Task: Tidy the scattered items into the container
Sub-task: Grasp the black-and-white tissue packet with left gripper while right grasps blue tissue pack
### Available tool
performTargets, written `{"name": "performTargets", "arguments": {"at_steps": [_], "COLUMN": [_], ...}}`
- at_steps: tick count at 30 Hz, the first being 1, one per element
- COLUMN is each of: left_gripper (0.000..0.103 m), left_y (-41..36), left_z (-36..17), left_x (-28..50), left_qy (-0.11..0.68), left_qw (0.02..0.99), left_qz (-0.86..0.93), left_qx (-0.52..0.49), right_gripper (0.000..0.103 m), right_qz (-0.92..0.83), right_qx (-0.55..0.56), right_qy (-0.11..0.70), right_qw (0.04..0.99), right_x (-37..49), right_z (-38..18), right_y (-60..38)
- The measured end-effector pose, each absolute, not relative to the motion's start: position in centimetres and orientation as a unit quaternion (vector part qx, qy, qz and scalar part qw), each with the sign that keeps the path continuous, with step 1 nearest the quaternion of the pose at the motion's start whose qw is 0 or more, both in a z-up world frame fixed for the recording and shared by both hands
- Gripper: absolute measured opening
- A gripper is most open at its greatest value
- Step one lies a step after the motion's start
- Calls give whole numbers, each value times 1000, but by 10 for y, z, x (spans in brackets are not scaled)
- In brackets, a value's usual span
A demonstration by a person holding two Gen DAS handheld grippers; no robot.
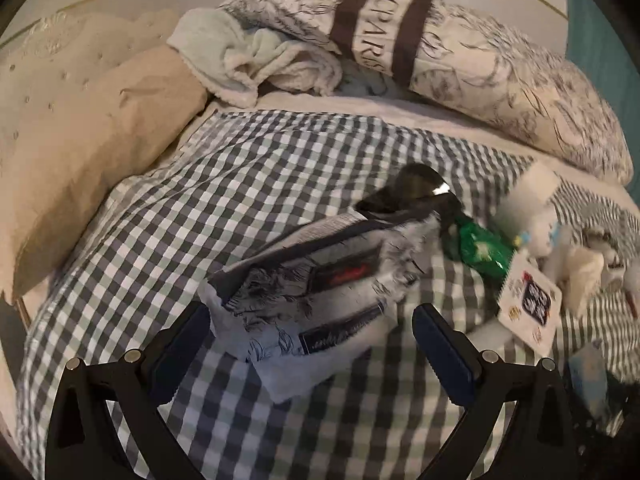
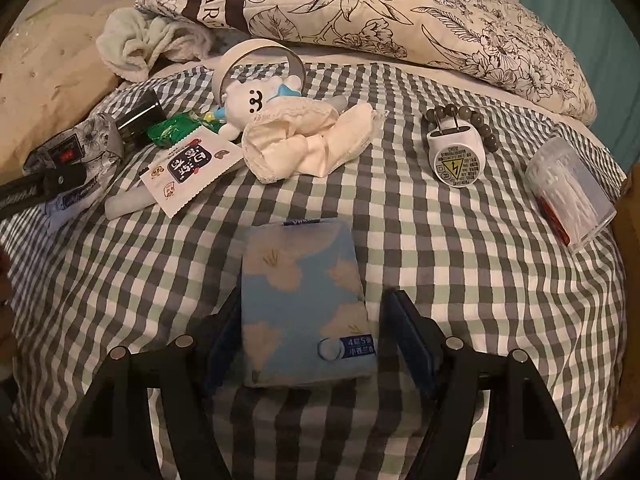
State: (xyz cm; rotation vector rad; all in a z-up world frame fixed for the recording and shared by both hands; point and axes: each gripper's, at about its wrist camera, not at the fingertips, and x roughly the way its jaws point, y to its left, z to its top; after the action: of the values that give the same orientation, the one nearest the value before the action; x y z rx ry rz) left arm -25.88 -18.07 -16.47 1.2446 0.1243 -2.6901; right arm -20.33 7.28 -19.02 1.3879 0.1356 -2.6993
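On the checked bedspread (image 2: 460, 272) lies a floral fabric pouch (image 1: 320, 280) with its mouth facing away; it also shows in the right wrist view (image 2: 76, 152). My left gripper (image 1: 312, 344) is open, its fingers either side of the pouch's near end. My right gripper (image 2: 308, 340) is open around a blue tissue pack (image 2: 304, 304), which lies on the bed. Scattered items: a dark bottle (image 2: 140, 114), a green packet (image 2: 172, 130), a white sachet (image 2: 192, 168), a white plush toy (image 2: 248, 100), a cream lace bow (image 2: 308, 144), a white charger plug (image 2: 454, 152), a bead bracelet (image 2: 480, 124), a cotton swab box (image 2: 568, 192).
A floral pillow (image 2: 400, 12) and a crumpled pale towel (image 2: 140, 44) lie at the head of the bed. A beige cushion (image 1: 80, 152) is at the left. A white ring (image 2: 260, 56) stands behind the plush toy. A brown edge (image 2: 630, 280) is at the far right.
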Motion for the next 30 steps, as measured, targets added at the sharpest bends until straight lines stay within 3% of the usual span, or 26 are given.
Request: {"name": "performTargets", "arguments": {"at_steps": [3,4,5,7,11,18,19,21,22,23,30], "left_gripper": [95,82,59,34,10,12,16,38,61,75,80], "left_y": [-182,-181,-181,-184,-196,-191,-189,-188,-186,-185,-167], "left_z": [-166,-167,-167,-169,-166,-159,-159,-162,-166,-170,-176], "left_x": [-259,-258,-258,-258,-249,-233,-234,-237,-240,-243,-262], "left_qy": [26,15,10,4,26,4,-3,-17,-29,-43,-144], "left_qw": [83,93,102,123,130,110,109,100,100,106,113], "left_qz": [-909,-910,-910,-908,-909,-919,-920,-921,-918,-915,-912], "left_qx": [408,404,402,401,395,378,375,377,383,387,368], "right_gripper": [71,71,71,71,71,67,67,67,67,67,68], "right_qz": [-889,-889,-889,-890,-890,-894,-893,-893,-893,-894,-895], "right_qx": [453,453,453,452,450,444,445,445,445,445,441], "right_qy": [46,46,46,46,47,45,43,39,38,38,33], "right_qw": [51,52,52,52,51,46,47,49,49,49,51], "right_x": [-203,-205,-205,-205,-205,-199,-199,-200,-200,-200,-200], "right_z": [-190,-191,-192,-192,-191,-191,-191,-191,-192,-192,-193], "right_y": [72,71,71,70,71,70,70,72,73,73,73]}}
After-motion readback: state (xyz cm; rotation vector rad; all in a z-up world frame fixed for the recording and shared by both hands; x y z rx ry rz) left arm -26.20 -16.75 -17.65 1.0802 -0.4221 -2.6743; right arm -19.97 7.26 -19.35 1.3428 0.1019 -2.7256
